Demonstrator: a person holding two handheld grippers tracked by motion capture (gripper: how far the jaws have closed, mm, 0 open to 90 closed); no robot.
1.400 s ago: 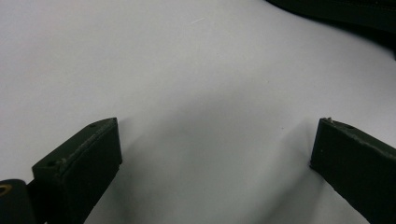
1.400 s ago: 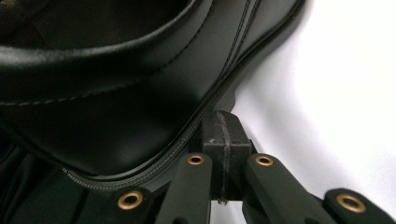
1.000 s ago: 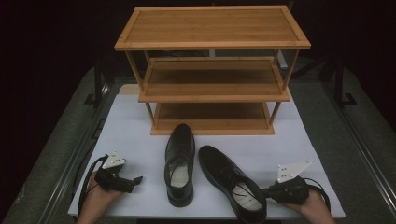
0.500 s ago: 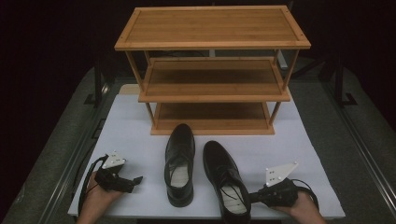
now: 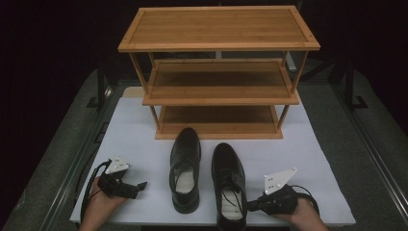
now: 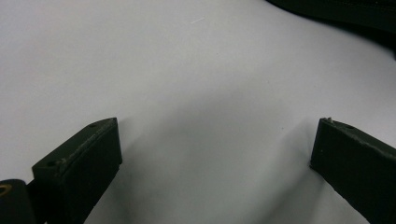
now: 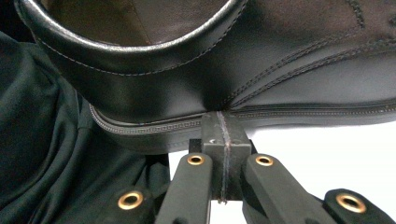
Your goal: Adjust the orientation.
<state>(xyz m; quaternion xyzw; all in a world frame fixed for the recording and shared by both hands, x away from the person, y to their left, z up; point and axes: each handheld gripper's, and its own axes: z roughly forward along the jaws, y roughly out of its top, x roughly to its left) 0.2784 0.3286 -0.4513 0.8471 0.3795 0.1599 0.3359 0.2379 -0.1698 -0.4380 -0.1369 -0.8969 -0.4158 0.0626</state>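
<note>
Pressed together with nothing between its jaws, our right gripper point(image 5: 250, 207) touches its closed tips to the welt at the heel side of the black leather lace-up shoe on the right point(image 5: 229, 185); our left gripper point(image 5: 139, 186) rests spread wide on the white mat point(image 5: 144, 130). We count two shoes: that one and its black leather mate on the left point(image 5: 185, 168), just beside it. Both lie lengthwise, toes pointing away from us toward the three-shelf bamboo rack point(image 5: 219, 72). The right shoe's heel is cut off by the bottom edge of the high view. In the right gripper view a dark cloth point(image 7: 56, 177) lies under the heel.
</note>
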